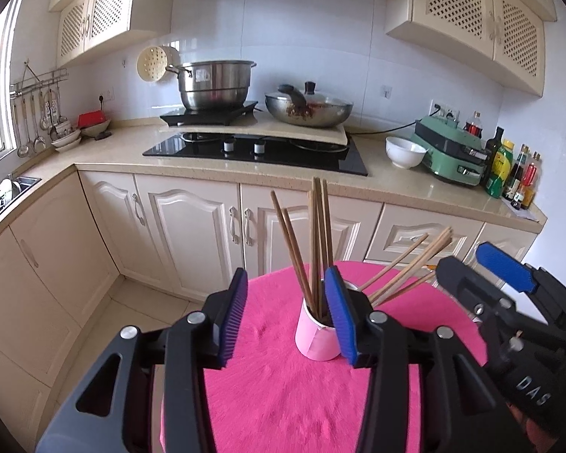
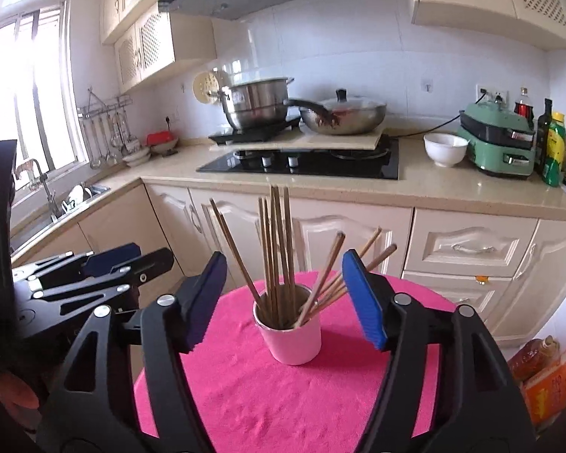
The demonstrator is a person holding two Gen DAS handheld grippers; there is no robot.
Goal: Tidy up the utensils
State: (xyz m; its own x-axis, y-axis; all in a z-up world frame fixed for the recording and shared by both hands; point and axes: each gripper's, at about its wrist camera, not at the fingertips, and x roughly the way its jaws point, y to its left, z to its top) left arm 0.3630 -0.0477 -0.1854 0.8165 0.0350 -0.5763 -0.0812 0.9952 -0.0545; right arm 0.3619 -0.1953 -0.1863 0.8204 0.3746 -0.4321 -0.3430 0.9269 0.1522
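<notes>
A pink cup [image 1: 315, 336] [image 2: 292, 343] stands upright on a round table under a pink cloth [image 1: 283, 396] [image 2: 264, 396]. Several wooden chopsticks [image 1: 315, 241] [image 2: 277, 245] stick out of it, some upright, some leaning right. My left gripper [image 1: 286, 279] [image 2: 151, 252] is open, above and short of the cup, and its right finger hides part of the cup. My right gripper [image 2: 283, 260] [image 1: 464, 258] is also open, its blue pads wide on either side of the cup and clear of it. Neither gripper holds anything.
Behind the table runs a kitchen counter [image 1: 245, 173] with a black hob [image 1: 253, 151], a steel pot [image 1: 215, 83] and a wok [image 1: 309, 109]. A white bowl [image 2: 445, 149], a green appliance [image 2: 498, 139] and bottles [image 2: 554, 151] stand at the right. A sink [image 2: 75, 196] is at the left, food packets [image 2: 547, 370] on the floor at the right.
</notes>
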